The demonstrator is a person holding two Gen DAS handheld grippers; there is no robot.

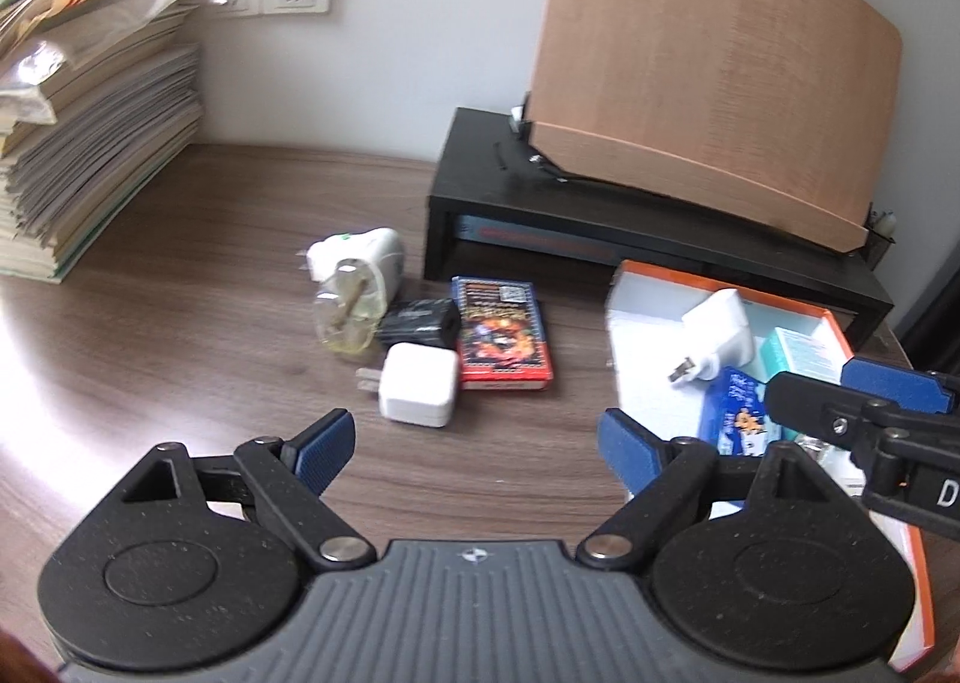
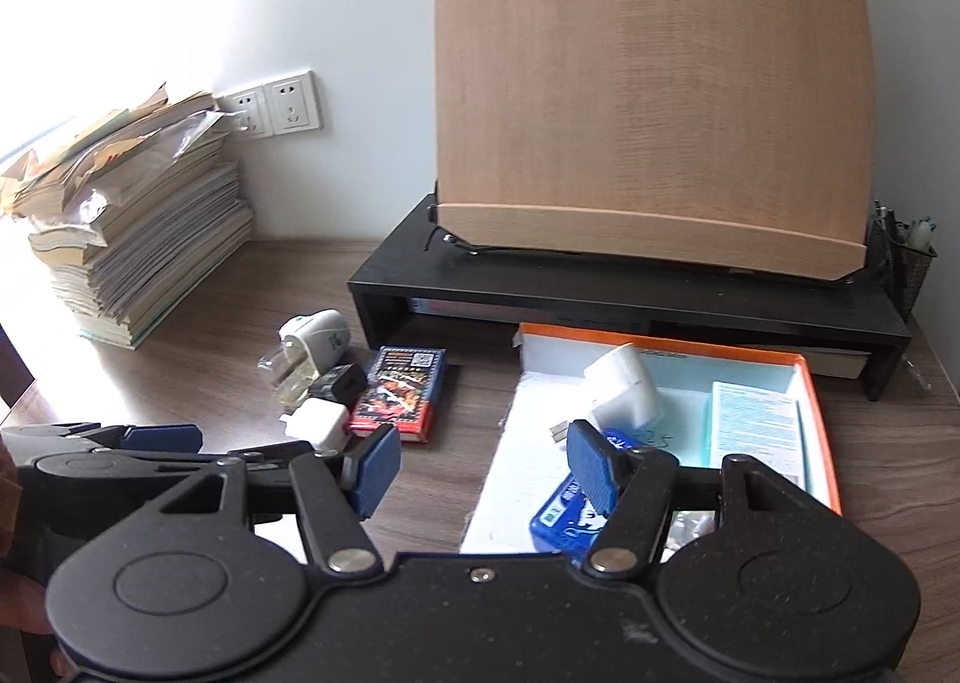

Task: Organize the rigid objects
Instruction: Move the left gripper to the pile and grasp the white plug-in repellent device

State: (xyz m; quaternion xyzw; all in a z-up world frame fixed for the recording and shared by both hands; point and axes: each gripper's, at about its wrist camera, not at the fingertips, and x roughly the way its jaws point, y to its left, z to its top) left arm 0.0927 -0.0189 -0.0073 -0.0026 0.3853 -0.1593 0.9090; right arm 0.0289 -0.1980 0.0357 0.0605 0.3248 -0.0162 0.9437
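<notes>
Gaping empty, both claws: left claw (image 1: pixel 474 446), right claw (image 2: pixel 483 470).

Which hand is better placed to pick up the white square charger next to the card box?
Left. The left gripper has open, empty jaws facing the white square charger just ahead. The right gripper, also open and empty, sits over the orange box, farther from the charger.
</notes>
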